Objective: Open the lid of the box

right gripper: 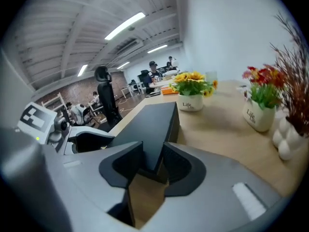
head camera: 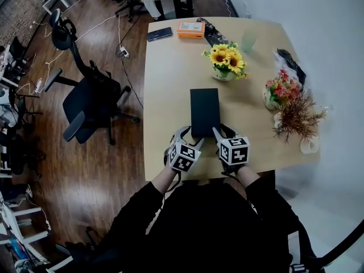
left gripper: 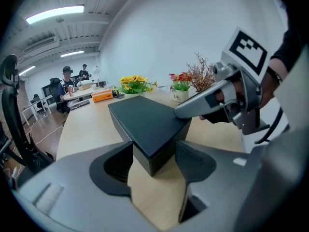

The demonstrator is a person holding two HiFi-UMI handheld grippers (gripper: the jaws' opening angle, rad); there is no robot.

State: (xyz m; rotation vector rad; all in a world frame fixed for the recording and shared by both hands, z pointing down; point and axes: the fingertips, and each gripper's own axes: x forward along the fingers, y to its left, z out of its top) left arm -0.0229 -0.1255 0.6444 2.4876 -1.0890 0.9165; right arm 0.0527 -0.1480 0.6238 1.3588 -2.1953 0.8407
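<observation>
Evidently a lid job about to begin: the black box (head camera: 205, 111) lies closed, lengthwise, in the middle of the table (head camera: 170, 84), its near end toward the person.

The left gripper (head camera: 189, 136) straddles the near left corner with its jaws wide and its pads against the two side faces. The right gripper (head camera: 223, 132) brackets the near right corner more narrowly, and from where I stand it doesn't look like a firm pinch. The box looks like stiff matte card, probably light and not slippery, with a snug slip-over lid (left gripper: 145, 120) whose seam I can't make out. I'd grip the lid's side walls at both corners and raise them evenly, or the light base may ride up too.
</observation>
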